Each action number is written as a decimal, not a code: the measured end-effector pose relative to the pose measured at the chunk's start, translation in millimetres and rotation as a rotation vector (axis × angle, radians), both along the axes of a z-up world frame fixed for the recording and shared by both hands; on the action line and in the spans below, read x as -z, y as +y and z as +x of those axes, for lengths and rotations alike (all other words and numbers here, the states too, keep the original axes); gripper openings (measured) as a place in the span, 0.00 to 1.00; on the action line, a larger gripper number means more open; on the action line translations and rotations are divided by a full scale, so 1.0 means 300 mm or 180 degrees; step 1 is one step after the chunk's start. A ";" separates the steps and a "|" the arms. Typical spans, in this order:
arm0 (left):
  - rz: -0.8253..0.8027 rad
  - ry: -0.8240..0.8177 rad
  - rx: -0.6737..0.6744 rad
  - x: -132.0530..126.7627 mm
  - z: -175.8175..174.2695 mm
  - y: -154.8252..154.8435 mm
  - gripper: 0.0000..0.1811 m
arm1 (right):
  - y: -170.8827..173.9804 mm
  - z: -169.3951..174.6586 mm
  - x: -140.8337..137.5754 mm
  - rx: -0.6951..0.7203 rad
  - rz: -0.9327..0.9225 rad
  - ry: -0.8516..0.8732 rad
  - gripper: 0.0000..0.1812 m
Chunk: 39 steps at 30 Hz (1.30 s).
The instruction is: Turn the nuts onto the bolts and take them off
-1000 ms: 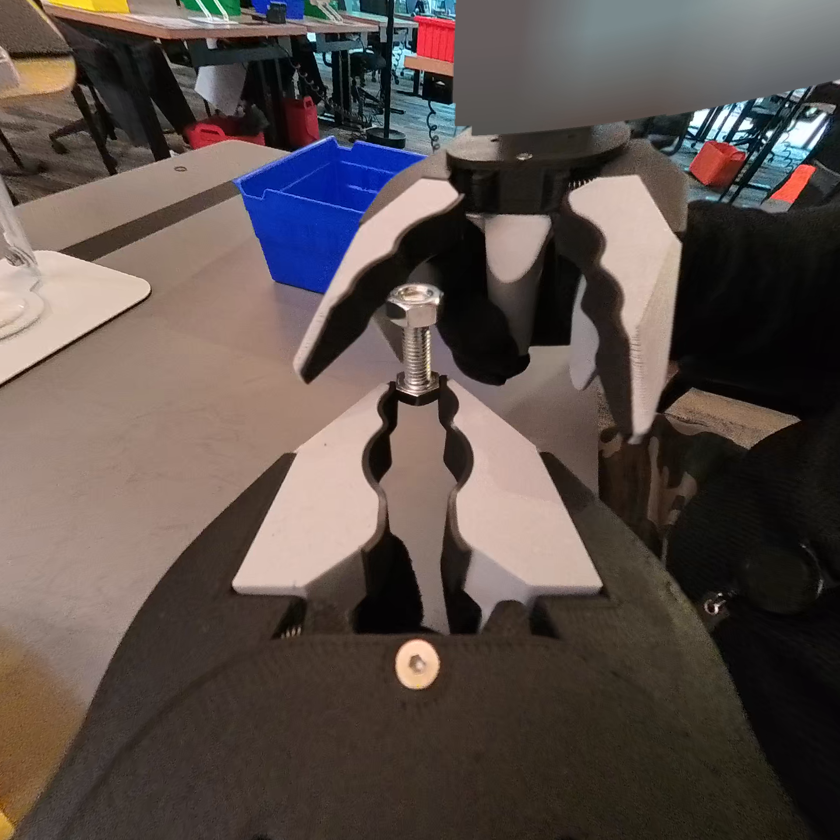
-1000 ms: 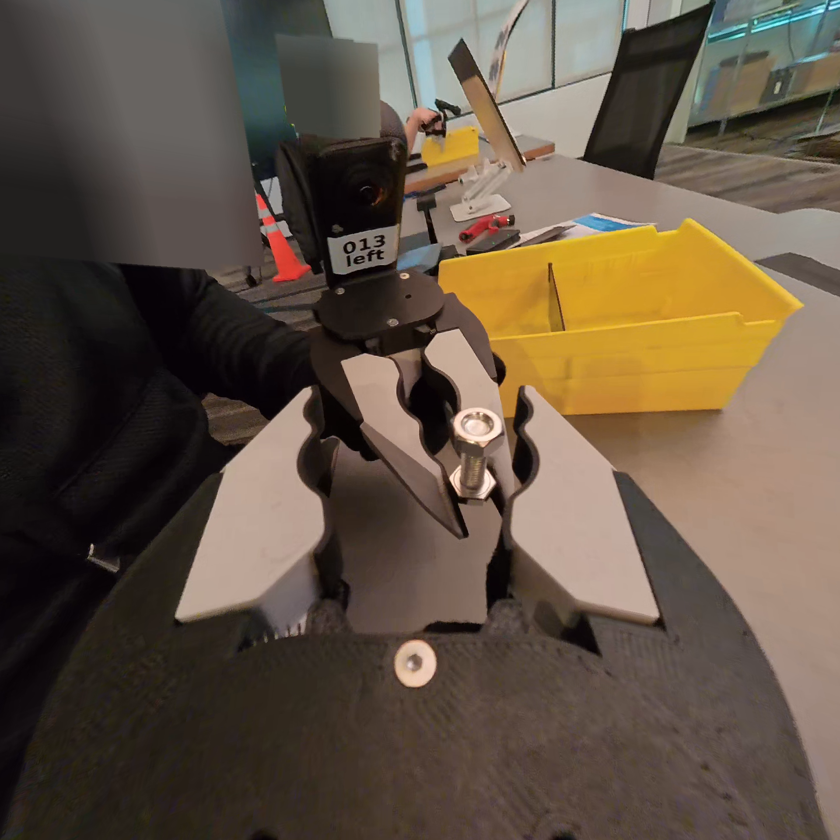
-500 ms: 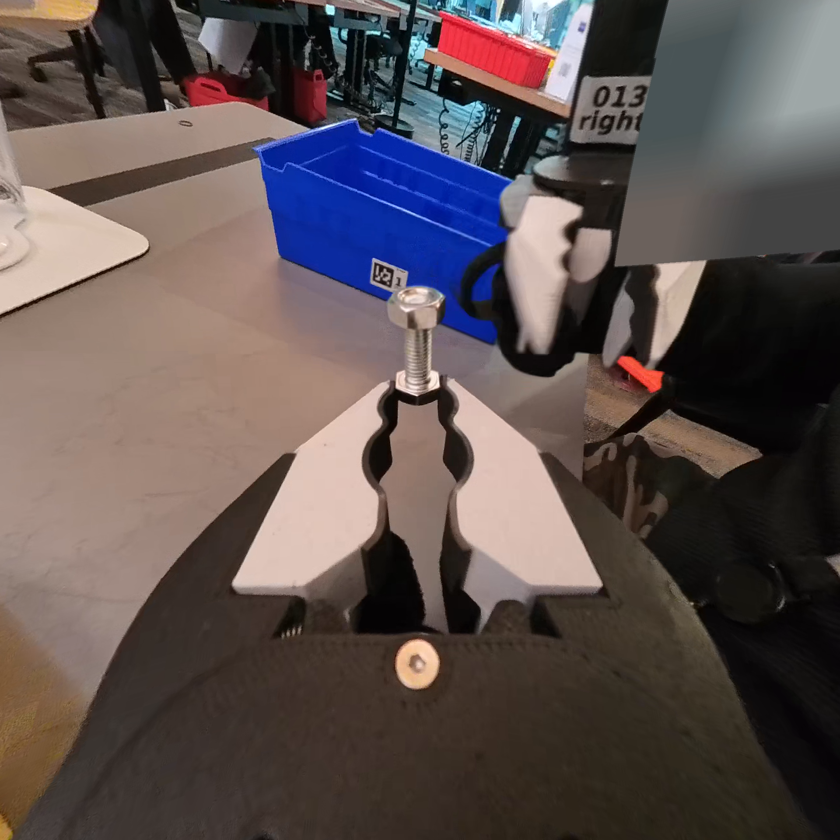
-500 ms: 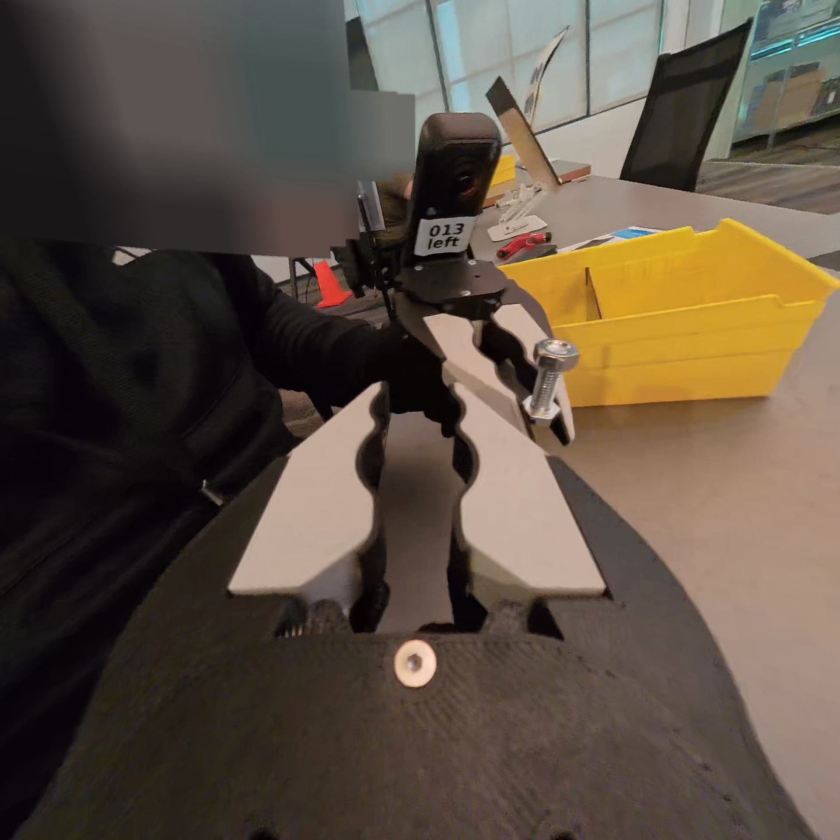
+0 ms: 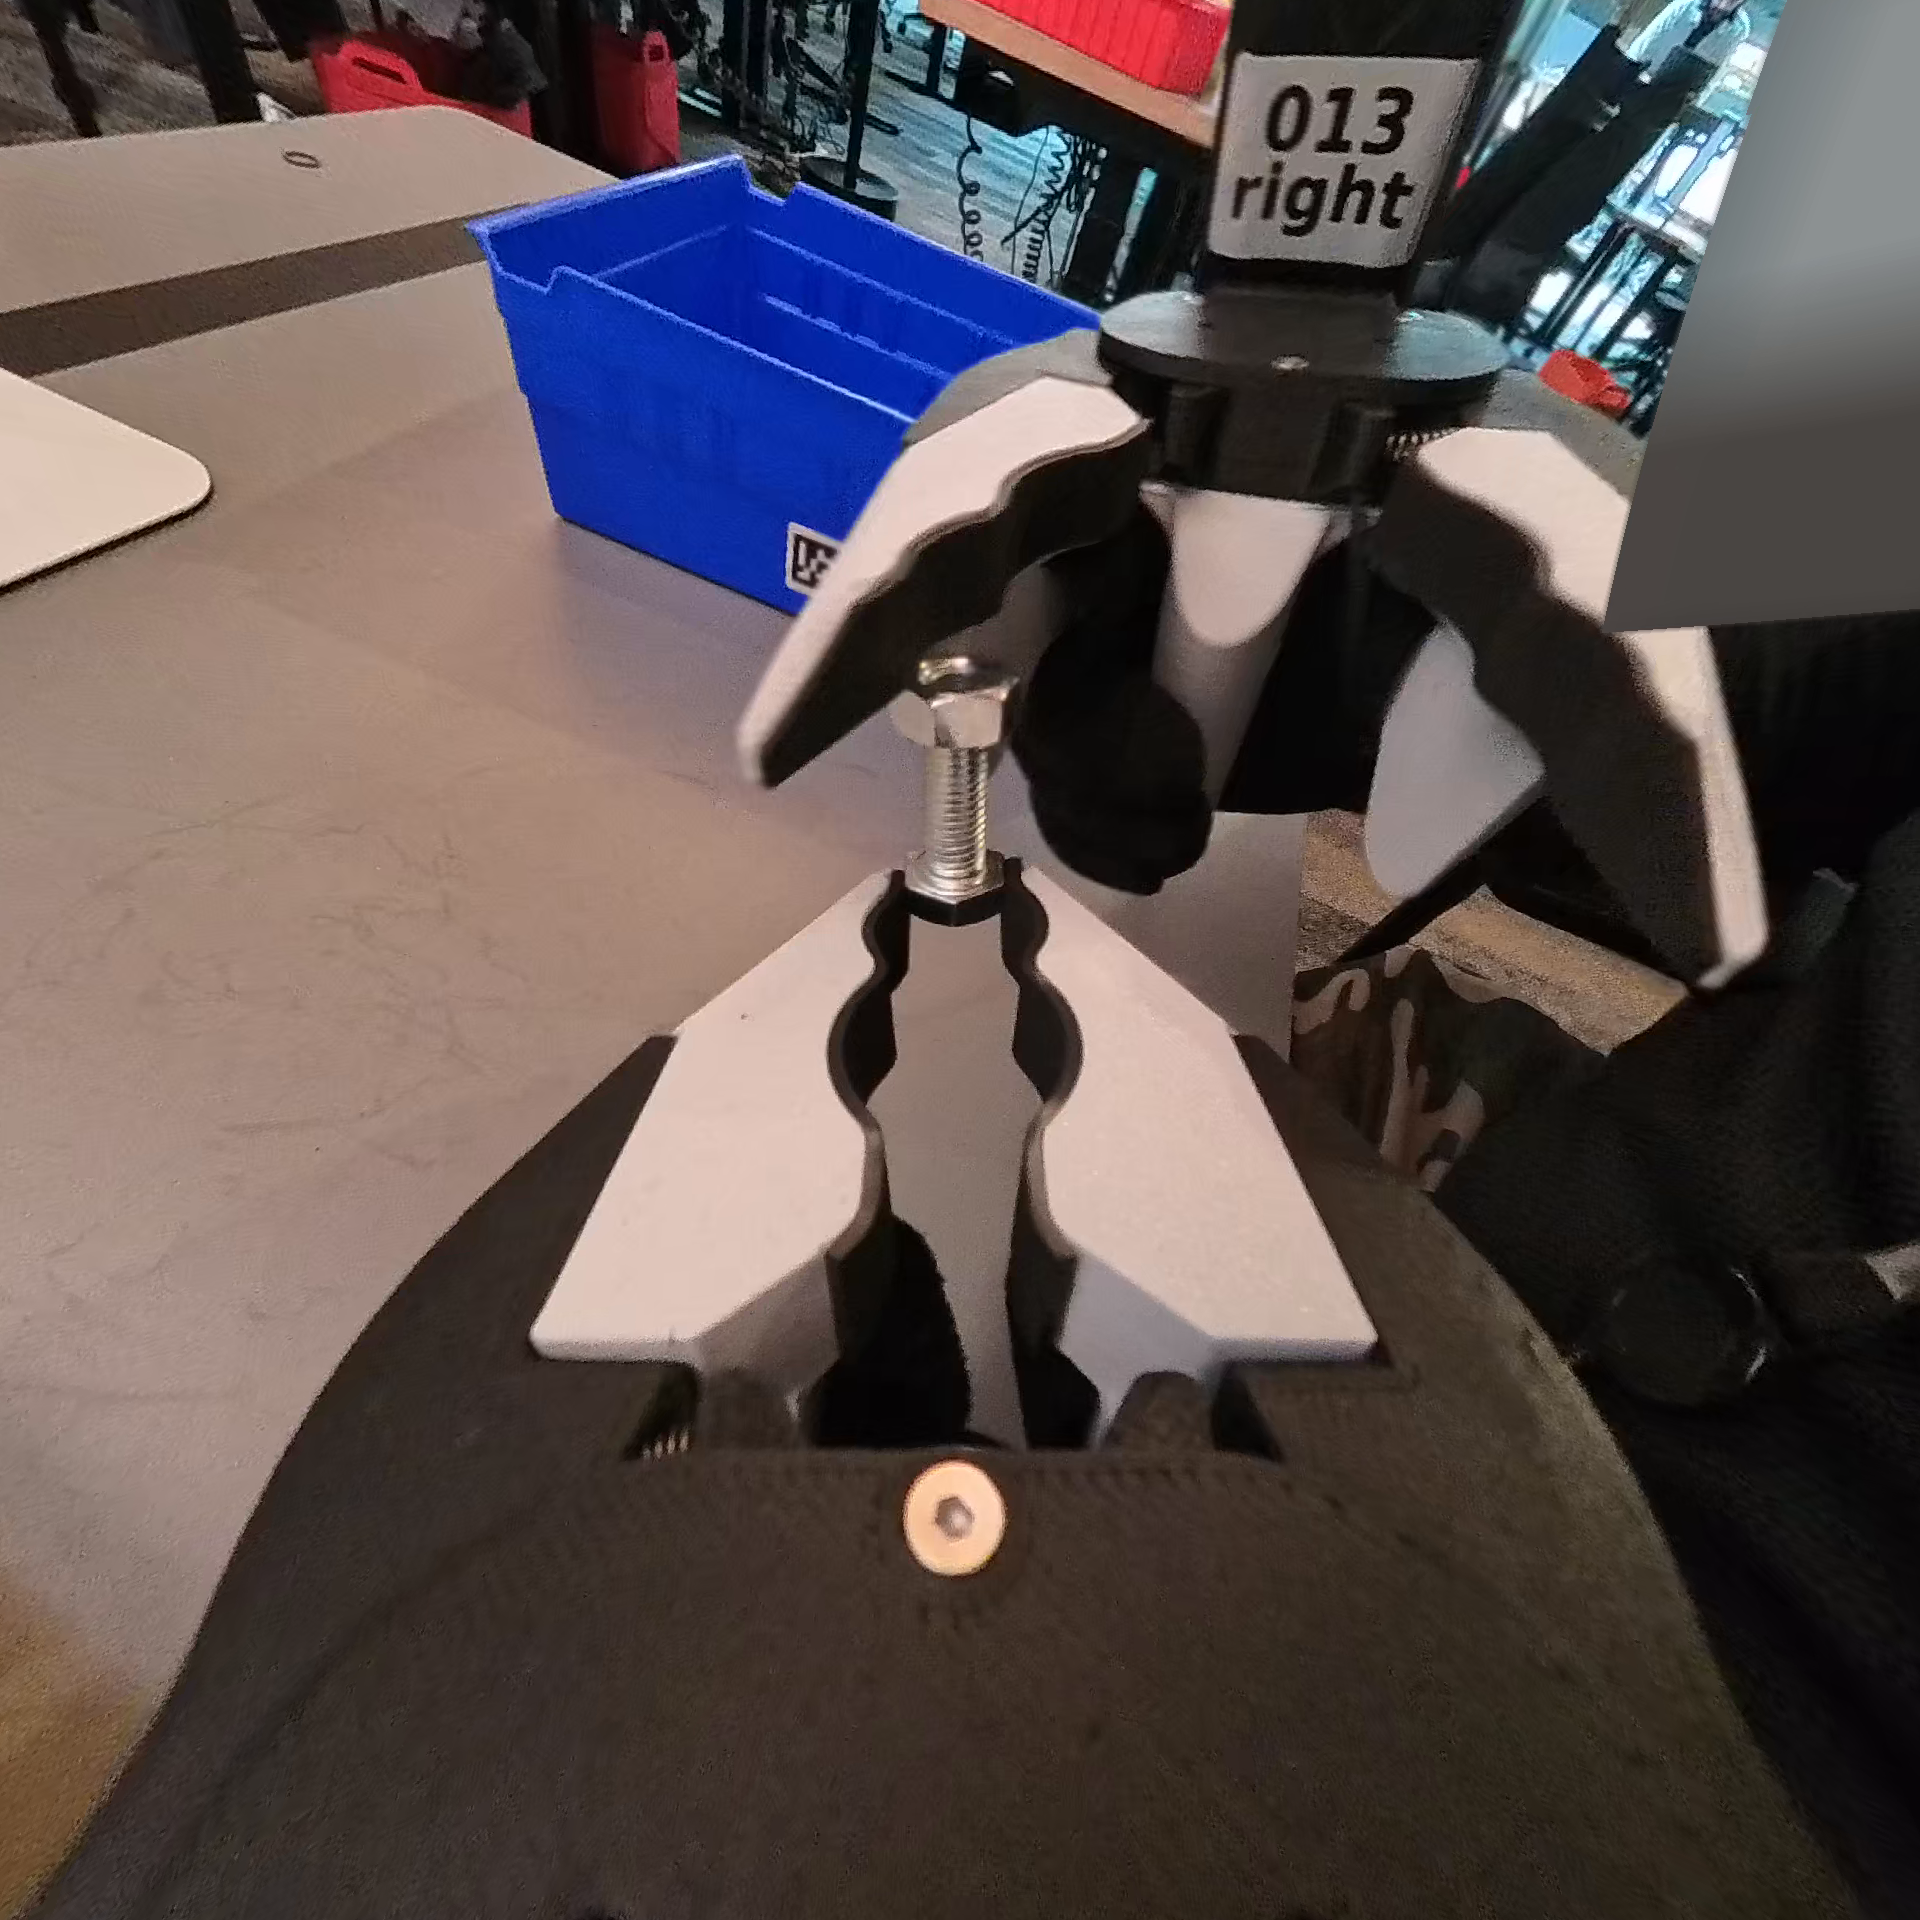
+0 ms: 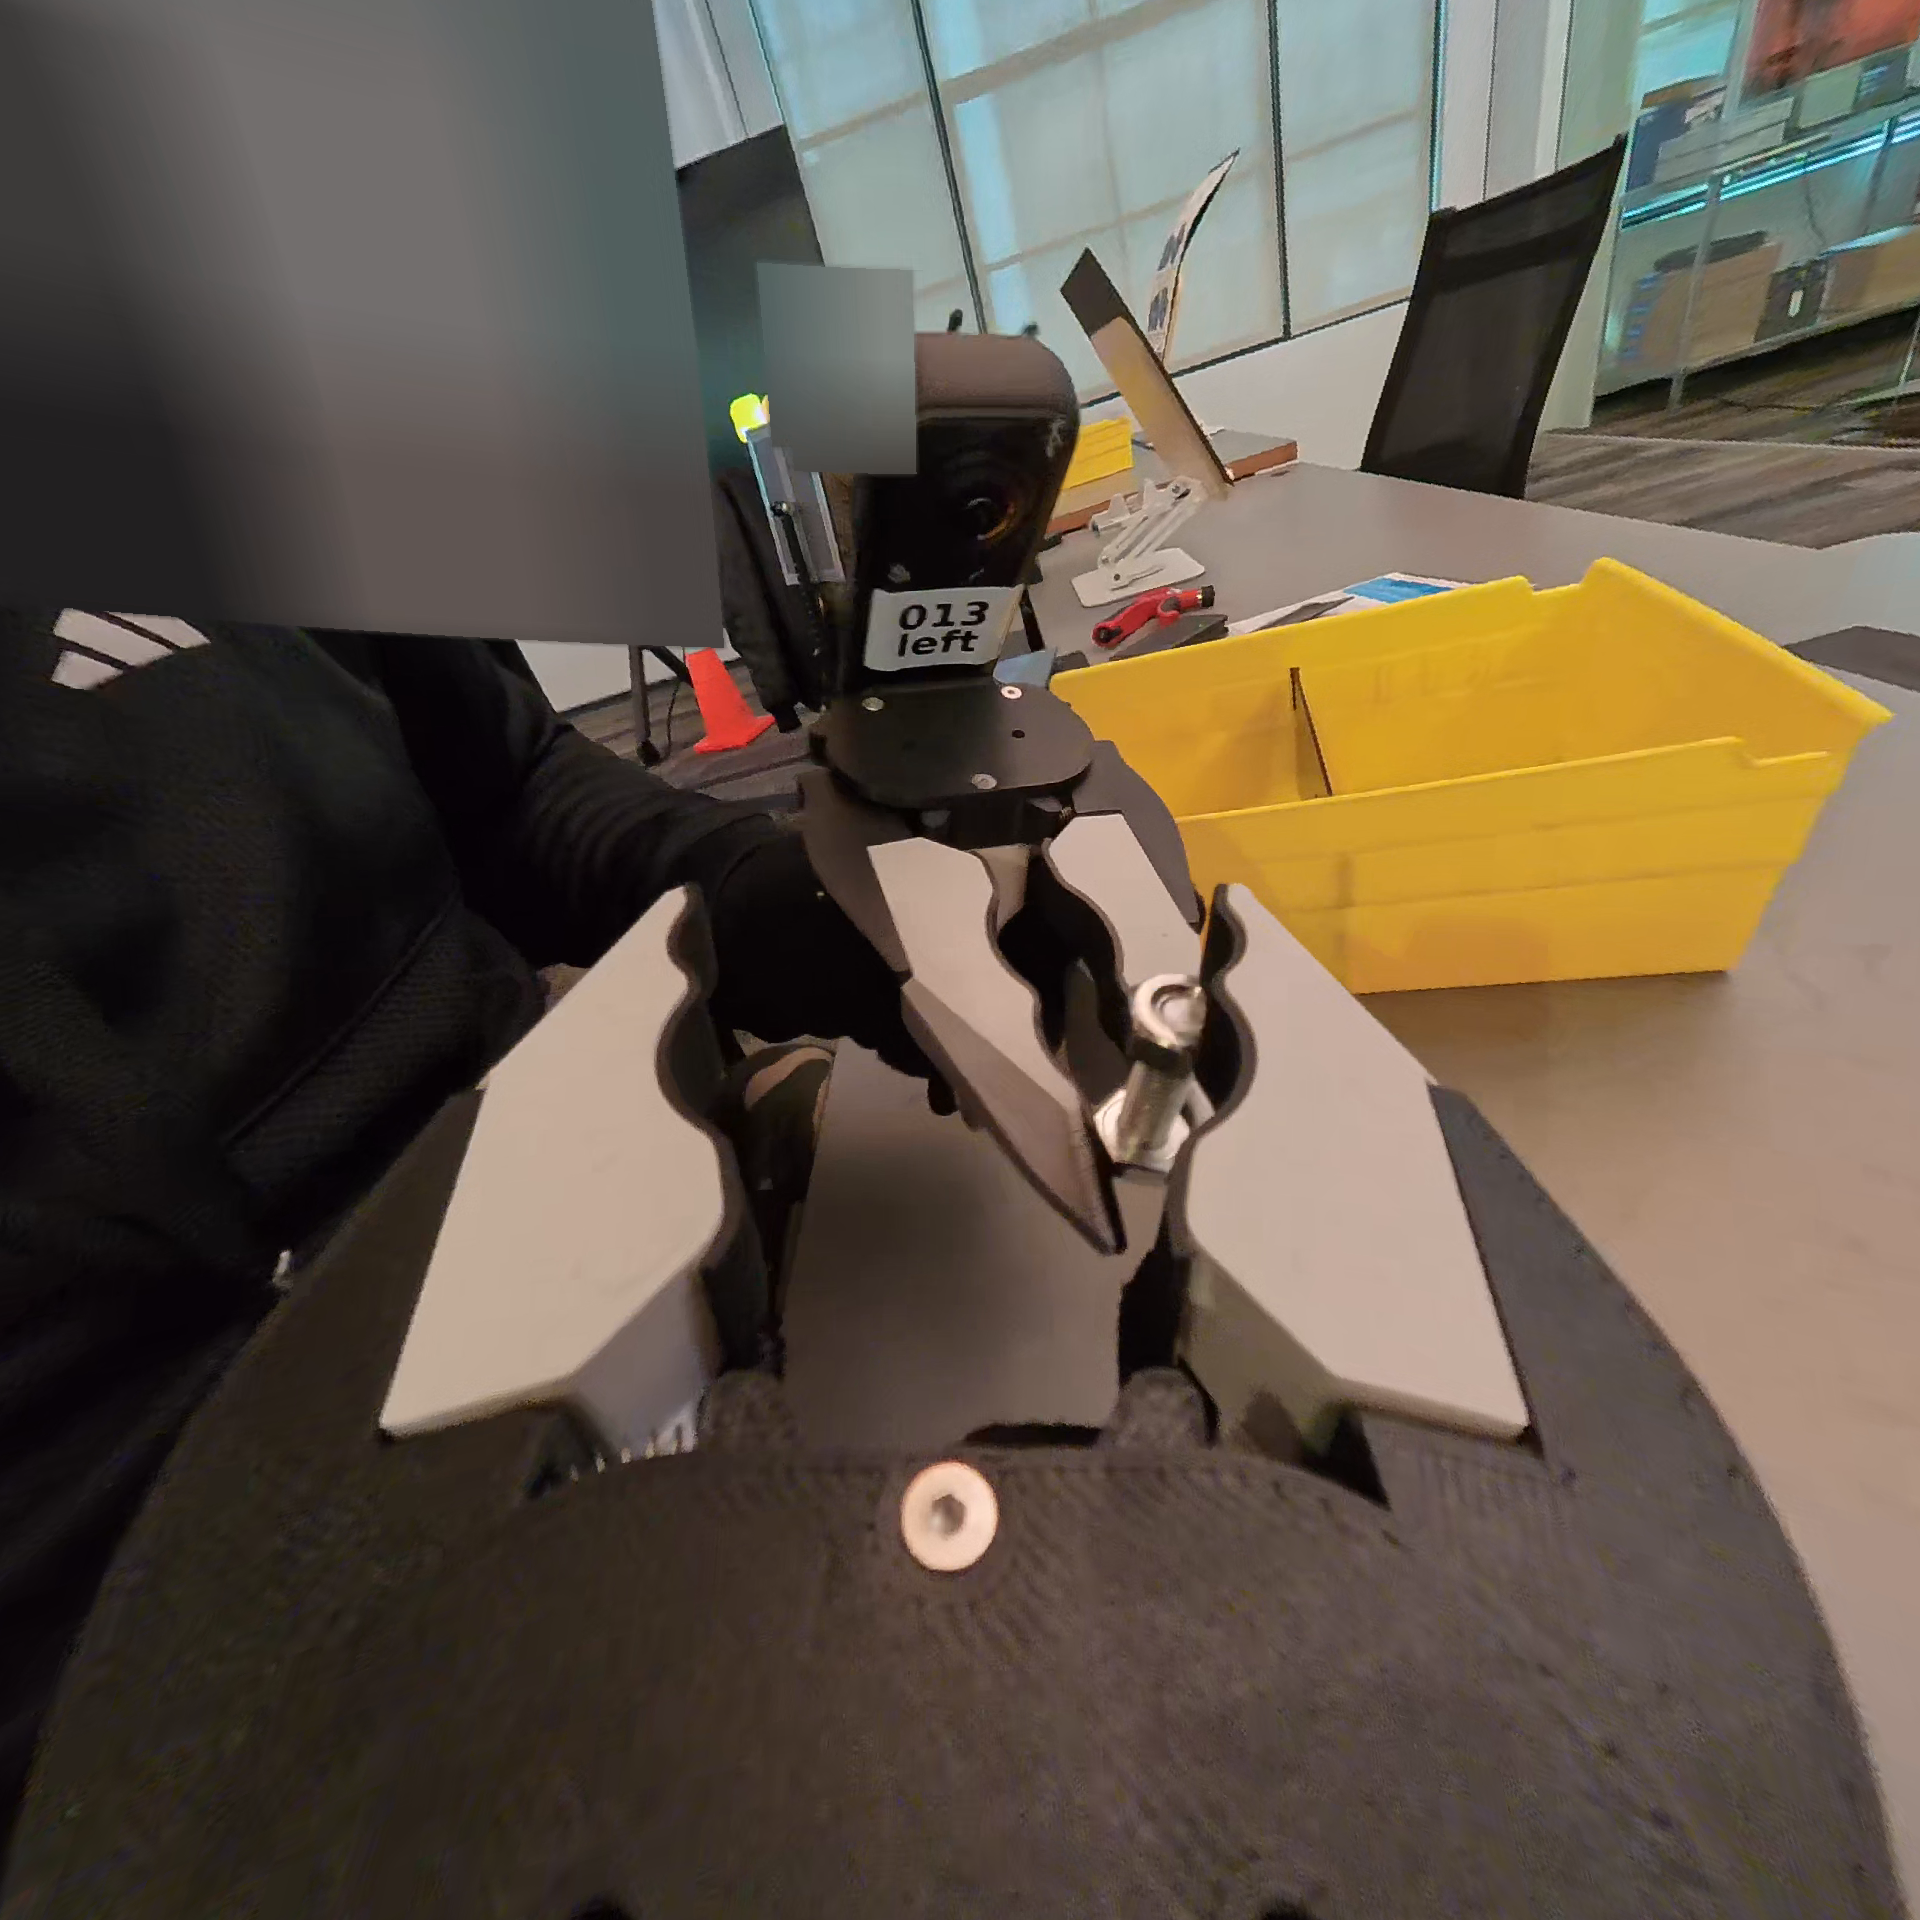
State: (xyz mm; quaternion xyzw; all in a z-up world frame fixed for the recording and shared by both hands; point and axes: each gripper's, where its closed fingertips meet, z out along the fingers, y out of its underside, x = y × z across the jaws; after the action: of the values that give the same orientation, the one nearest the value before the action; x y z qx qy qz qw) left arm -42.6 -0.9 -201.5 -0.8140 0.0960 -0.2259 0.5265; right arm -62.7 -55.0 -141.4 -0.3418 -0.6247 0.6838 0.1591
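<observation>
My left gripper (image 5: 956,885) is shut on a silver nut (image 5: 952,875) at its fingertips. A silver bolt (image 5: 958,774) stands upright out of the nut, hex head on top. My right gripper (image 5: 1242,862) faces the left one and is open. One of its fingers (image 5: 914,582) lies against the bolt head; the other is far off to the right. In the right wrist view, my right gripper (image 6: 951,904) is open wide. The bolt (image 6: 1158,1049) sits close to its right-hand finger (image 6: 1330,1143). The left gripper (image 6: 1132,1174) holds the nut (image 6: 1143,1132) there.
A blue bin (image 5: 748,395) stands on the grey table (image 5: 364,831) behind the bolt. A white mat (image 5: 73,488) lies at the far left. A yellow divided bin (image 6: 1507,831) stands to the right. A person in black clothing is close behind both grippers, at the table's edge.
The right gripper drew back from the bolt and narrowed half a second ago. It has now come back, opened wide, and one finger is at the bolt head. The left gripper keeps its hold.
</observation>
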 end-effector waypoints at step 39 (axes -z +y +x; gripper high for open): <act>-0.0120 -0.0232 -0.0092 0.014 -0.026 0.003 0.09 | 0.015 0.157 -0.016 -0.0489 -0.0172 -0.0107 0.34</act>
State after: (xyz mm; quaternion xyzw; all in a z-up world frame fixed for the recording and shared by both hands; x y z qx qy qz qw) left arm -50.5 0.0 -205.8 -0.8163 0.0607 -0.2496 0.5174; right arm -15.6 -50.6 -136.6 -0.3085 -0.6329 0.7048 0.0864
